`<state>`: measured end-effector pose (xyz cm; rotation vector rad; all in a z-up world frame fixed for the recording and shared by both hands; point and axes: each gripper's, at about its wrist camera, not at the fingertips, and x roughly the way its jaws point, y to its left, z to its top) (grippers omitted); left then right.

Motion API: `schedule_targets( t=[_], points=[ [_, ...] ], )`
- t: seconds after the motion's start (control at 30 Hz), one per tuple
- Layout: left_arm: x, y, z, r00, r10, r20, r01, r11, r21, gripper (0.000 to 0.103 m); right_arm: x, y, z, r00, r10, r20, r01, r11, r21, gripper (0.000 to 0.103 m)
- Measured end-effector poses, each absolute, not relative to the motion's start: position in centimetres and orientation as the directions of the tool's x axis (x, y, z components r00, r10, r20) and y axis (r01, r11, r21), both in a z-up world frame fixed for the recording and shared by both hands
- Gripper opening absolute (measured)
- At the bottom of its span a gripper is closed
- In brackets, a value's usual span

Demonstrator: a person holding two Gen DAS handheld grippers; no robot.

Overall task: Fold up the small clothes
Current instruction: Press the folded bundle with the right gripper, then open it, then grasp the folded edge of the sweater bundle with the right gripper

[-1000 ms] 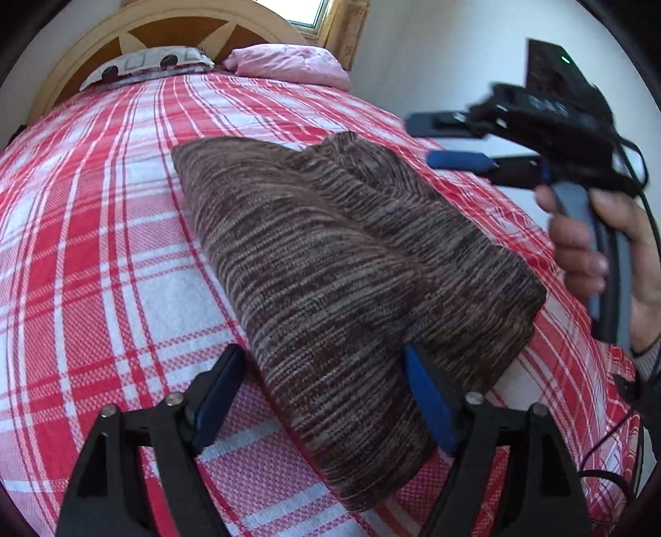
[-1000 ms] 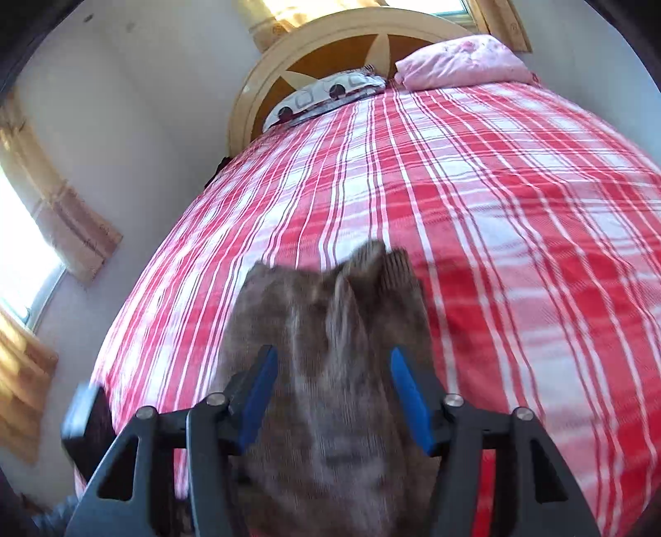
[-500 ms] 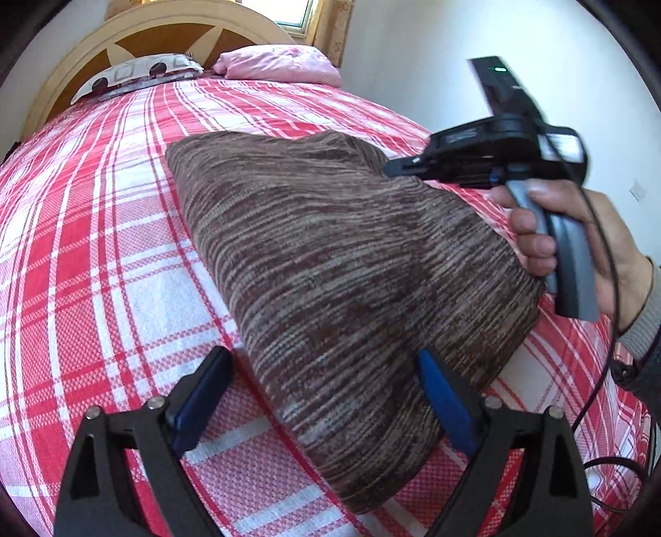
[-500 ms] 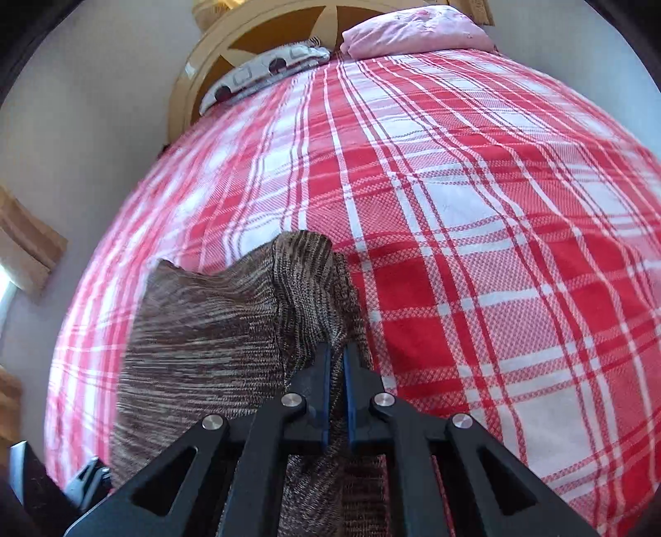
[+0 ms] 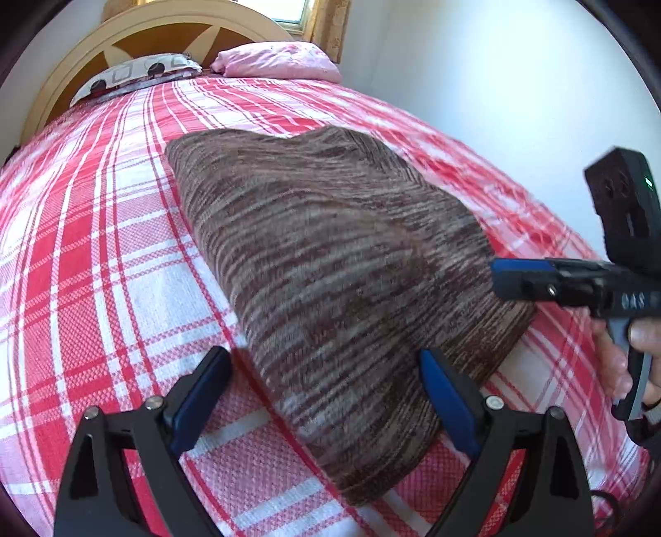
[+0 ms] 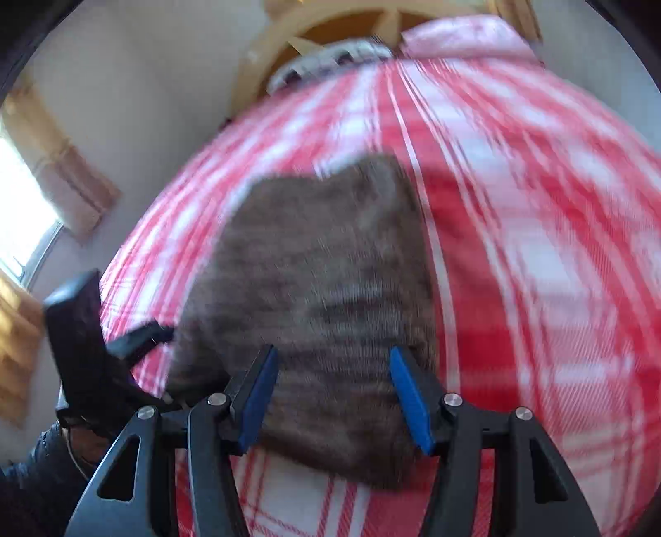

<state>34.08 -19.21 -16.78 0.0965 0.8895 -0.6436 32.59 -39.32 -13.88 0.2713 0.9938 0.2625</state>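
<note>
A brown striped knit garment point(image 5: 330, 256) lies folded flat on the red and white plaid bedspread point(image 5: 103, 248). My left gripper point(image 5: 322, 359) straddles the garment's near edge; its jaws are opening and the blue pads stand clear of the cloth. In the right wrist view, which is blurred, my right gripper point(image 6: 332, 351) hovers over the near end of the garment point(image 6: 322, 268). Its jaws are opening too, with cloth below them but not pinched. One blue finger point(image 5: 516, 272) of the right gripper shows at the garment's right edge, with a hand on the handle.
A patterned pillow point(image 5: 136, 74) and a pink pillow point(image 5: 281, 62) lie against the wooden headboard point(image 5: 124, 33). A white wall point(image 5: 495, 82) runs along the bed's right side. A curtained window point(image 6: 24, 198) is on the left.
The right gripper had shut on the garment's far right fold, then let go and drew back to the near right corner. The raised fold now lies flat. The left jaws widened slightly.
</note>
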Motion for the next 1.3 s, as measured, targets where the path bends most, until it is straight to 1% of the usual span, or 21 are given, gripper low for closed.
schedule_targets(
  t=[0.1,0.2,0.27,0.3,0.4,0.5,0.57,0.63,0.67,0.77,0.87,0.97,1.07,1.13,1.2,1.3],
  points=[
    [33.3,-19.0,-16.8,0.462,-0.468,-0.753,0.561,0.812,-0.161,0.098,30.5,-39.1,-13.9,0.537,0.332,-0.776,-0.105,0.939,0.329,0.057],
    [33.0,-18.7,-16.8,0.463,-0.475,-0.749,0.557,0.813,-0.171,0.099,30.8,-39.2,-13.0,0.538,0.300,-0.788,-0.094,0.950,0.298,0.057],
    [33.1,-18.7,-16.9,0.460,-0.474,-0.751,0.556,0.813,-0.172,0.100,31.1,-39.2,-11.8,0.564,0.316,-0.763,-0.105,0.944,0.313,0.057],
    [33.1,-18.8,-16.9,0.463,-0.470,-0.752,0.556,0.814,-0.167,0.100,31.8,-38.9,-10.6,0.597,0.332,-0.731,-0.126,0.938,0.323,0.057],
    [33.1,-18.9,-16.9,0.466,-0.464,-0.753,0.554,0.817,-0.161,0.101,34.7,-37.2,-8.9,0.629,0.324,-0.707,-0.161,0.944,0.289,0.057],
    [32.9,-18.9,-16.9,0.467,-0.463,-0.753,0.553,0.817,-0.160,0.101,37.9,-35.9,-9.6,0.620,0.290,-0.729,-0.155,0.956,0.248,0.057],
    [32.9,-18.9,-16.9,0.467,-0.463,-0.753,0.553,0.818,-0.160,0.102,39.5,-35.5,-11.0,0.590,0.258,-0.765,-0.142,0.966,0.216,0.057],
    [33.0,-19.0,-16.9,0.464,-0.465,-0.754,0.555,0.816,-0.162,0.102,41.0,-35.8,-13.6,0.531,0.146,-0.835,-0.068,0.989,0.129,0.051],
    [33.0,-19.0,-16.9,0.464,-0.463,-0.755,0.556,0.816,-0.159,0.103,41.2,-36.2,-14.4,0.520,0.128,-0.845,-0.044,0.991,0.124,0.048],
    [33.0,-19.0,-16.9,0.462,-0.466,-0.755,0.557,0.815,-0.162,0.103,40.8,-38.2,-14.7,0.551,0.170,-0.817,-0.010,0.980,0.197,0.043],
    [33.1,-18.9,-16.8,0.459,-0.471,-0.753,0.557,0.813,-0.168,0.103,39.4,-38.5,-13.8,0.559,0.126,-0.820,0.002,0.988,0.153,0.043],
    [33.2,-18.9,-16.8,0.460,-0.469,-0.754,0.557,0.814,-0.167,0.103,36.3,-38.4,-12.4,0.595,0.170,-0.785,-0.029,0.981,0.191,0.044],
    [33.2,-18.9,-16.8,0.460,-0.467,-0.755,0.557,0.814,-0.164,0.103,33.8,-36.7,-12.1,0.603,0.184,-0.776,-0.098,0.983,0.157,0.044],
    [33.2,-18.9,-16.8,0.460,-0.466,-0.756,0.557,0.814,-0.162,0.103,32.1,-35.7,-13.0,0.581,0.169,-0.796,-0.135,0.985,0.111,0.044],
    [33.1,-19.1,-16.8,0.464,-0.457,-0.759,0.558,0.816,-0.150,0.103,31.3,-35.3,-14.0,0.575,0.121,-0.809,-0.136,0.989,0.051,0.044],
    [33.1,-19.2,-16.7,0.469,-0.450,-0.760,0.555,0.820,-0.143,0.103,30.3,-35.7,-14.6,0.591,0.109,-0.799,-0.130,0.991,0.039,0.044]
  ],
)
